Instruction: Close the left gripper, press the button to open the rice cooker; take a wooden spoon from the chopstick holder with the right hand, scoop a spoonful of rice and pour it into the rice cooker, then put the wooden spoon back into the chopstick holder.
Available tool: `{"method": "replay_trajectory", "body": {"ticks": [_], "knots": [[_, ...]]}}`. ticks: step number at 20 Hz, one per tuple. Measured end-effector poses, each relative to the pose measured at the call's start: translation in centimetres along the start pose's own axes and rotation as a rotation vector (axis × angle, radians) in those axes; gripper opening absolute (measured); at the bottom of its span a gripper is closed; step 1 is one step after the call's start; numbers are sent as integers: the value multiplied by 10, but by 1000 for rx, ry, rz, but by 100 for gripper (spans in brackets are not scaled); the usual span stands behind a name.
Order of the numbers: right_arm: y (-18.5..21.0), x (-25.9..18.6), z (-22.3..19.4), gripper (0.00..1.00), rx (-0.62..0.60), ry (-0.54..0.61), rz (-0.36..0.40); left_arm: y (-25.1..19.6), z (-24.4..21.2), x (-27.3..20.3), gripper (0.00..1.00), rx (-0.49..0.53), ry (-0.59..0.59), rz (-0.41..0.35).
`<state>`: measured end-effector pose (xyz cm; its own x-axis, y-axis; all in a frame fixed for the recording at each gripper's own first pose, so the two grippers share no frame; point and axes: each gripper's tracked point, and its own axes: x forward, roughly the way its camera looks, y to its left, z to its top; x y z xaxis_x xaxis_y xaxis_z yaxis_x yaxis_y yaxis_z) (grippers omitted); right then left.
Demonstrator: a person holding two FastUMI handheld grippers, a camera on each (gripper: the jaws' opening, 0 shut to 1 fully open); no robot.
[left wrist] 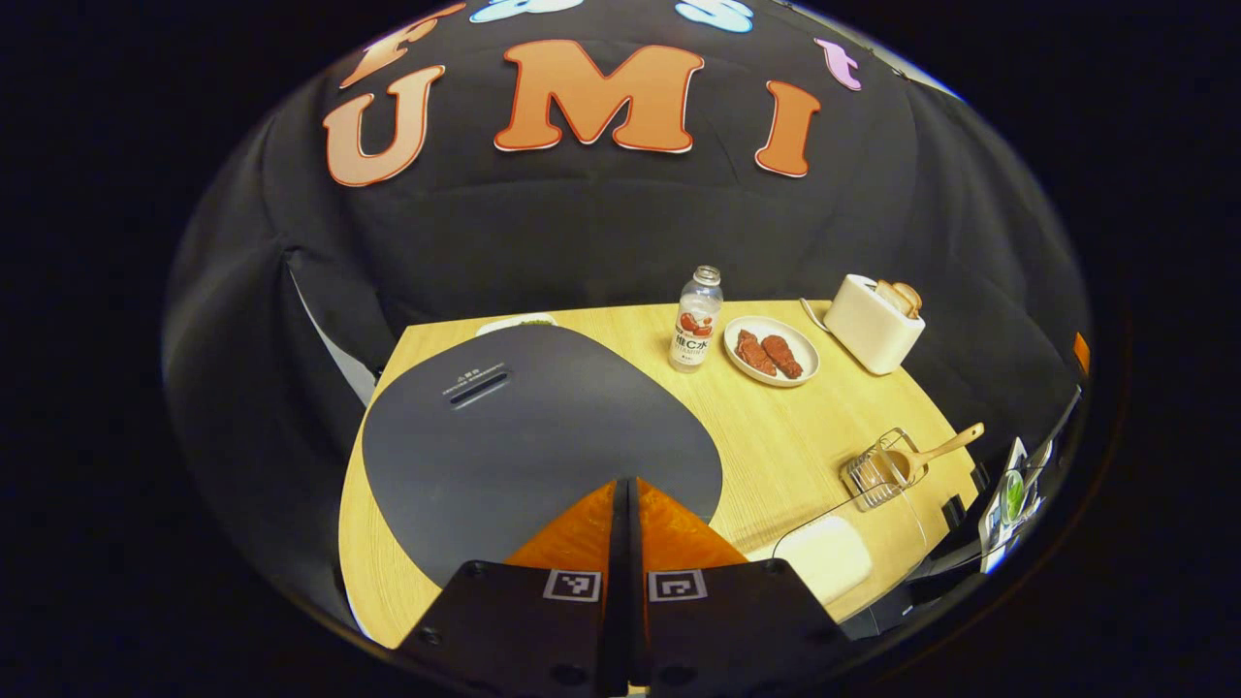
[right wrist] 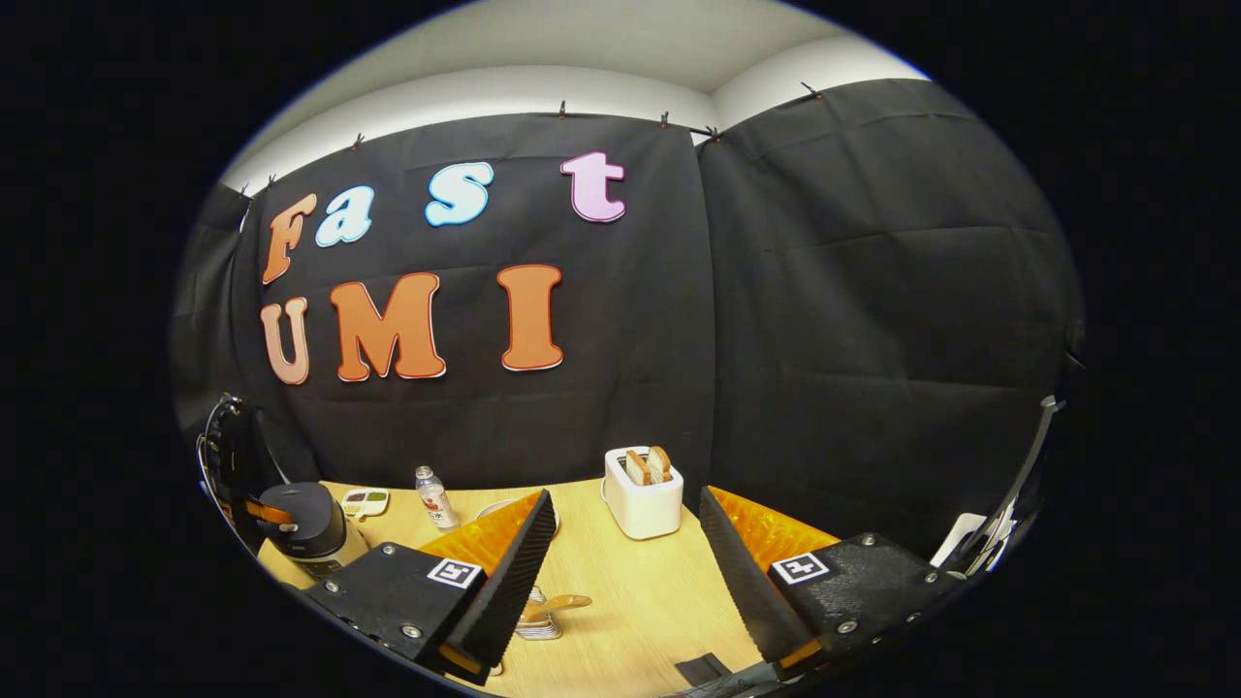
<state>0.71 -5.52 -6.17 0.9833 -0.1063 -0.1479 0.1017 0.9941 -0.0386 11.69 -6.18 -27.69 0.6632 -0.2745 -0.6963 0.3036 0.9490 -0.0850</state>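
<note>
The left gripper has its two fingers pressed together with nothing between them, and it sits directly over the near edge of the rice cooker lid. The lid is still down. The lid's steam slot lies toward the far left of the fingertips; the release button itself cannot be made out under the fingers, so its exact position is a judgement: at or just below the near rim, straight ahead and down from the fingertips.

The right gripper is spread wide and holds nothing. The wooden spoon stands in the wire chopstick holder on the desk, just left of and below the gap between the fingers. In the left gripper view the spoon's handle slants up and to the far right out of the holder.

The left gripper is the nearer one to the cooker; the right is the nearer one to the spoon
</note>
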Motion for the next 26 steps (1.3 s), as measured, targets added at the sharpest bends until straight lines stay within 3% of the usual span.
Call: {"method": "replay_trajectory", "body": {"ticks": [1, 4, 5, 6, 9, 16, 19, 20, 23, 26], "knots": [[-1, 2, -2, 98, 4, 5, -4, 2, -2, 2, 7, 1, 11, 4], [-1, 6, -6, 94, 25, 15, -2, 1, -5, 1, 2, 0, 17, 3], [1, 7, -7, 93, 31, 20, 3, 1, -5, 2, 5, 11, 16, 11], [2, 8, -9, 98, 33, 21, 6, 1, -9, 3, 5, 35, 29, 18], [5, 11, -11, 98, 10, 16, 7, 0, -17, 2, 5, 80, 54, 45], [15, 11, -2, 93, 11, -1, 31, -1, 0, -6, 5, 60, -43, 86], [20, 9, 4, 93, 5, -27, 38, 5, 40, -34, 5, 36, -174, 122], [22, 8, 3, 98, 3, -29, 44, 10, 58, -46, 5, 27, -228, 141], [25, 7, 4, 93, -13, -48, 45, 26, 104, -100, 2, -17, -384, 209], [25, 5, 6, 93, -12, -67, 46, 24, 133, -148, 4, -99, -509, 186]]}}
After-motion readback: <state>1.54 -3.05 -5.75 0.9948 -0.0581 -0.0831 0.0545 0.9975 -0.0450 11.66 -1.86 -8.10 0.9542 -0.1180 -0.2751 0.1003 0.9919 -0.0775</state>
